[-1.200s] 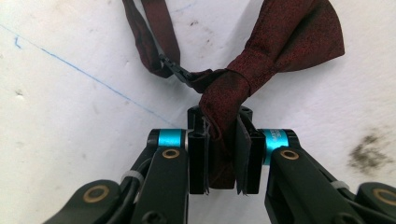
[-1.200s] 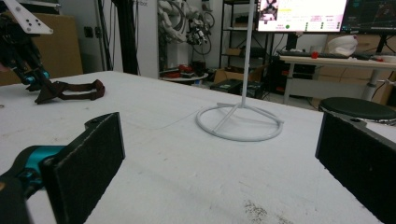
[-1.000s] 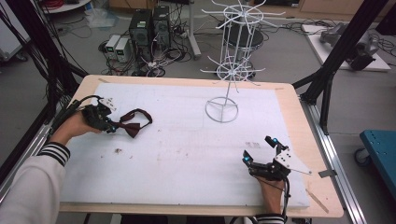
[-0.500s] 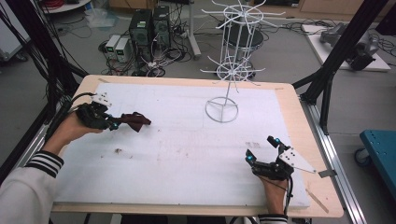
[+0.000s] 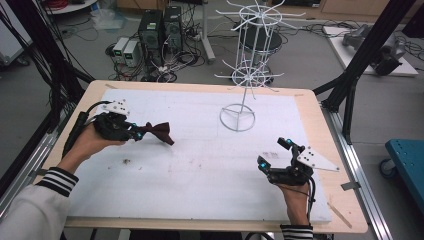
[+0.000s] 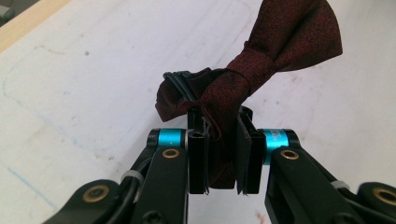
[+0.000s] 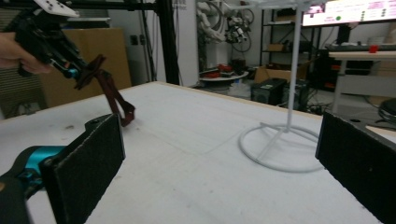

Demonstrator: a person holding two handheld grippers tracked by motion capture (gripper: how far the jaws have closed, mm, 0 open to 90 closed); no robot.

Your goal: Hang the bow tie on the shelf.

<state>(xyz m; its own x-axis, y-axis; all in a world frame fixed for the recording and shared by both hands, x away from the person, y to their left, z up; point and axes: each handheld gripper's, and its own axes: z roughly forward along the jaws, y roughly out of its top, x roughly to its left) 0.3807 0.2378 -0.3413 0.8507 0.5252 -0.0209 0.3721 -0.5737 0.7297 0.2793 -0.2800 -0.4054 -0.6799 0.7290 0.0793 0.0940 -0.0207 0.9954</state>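
While the left gripper (image 5: 134, 131) pinches one wing of the dark red bow tie (image 5: 159, 133) and holds it just above the white mat (image 5: 200, 170), the wire rack (image 5: 245, 75) waits mid-table; carry it level, and bring in the spread, empty right gripper (image 5: 272, 154).

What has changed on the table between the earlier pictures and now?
The left tool, shut on the dark red bow tie, moved toward the middle of the table and lifted the tie off the white mat. The right tool rose slightly, open. The white wire stand stayed in place.
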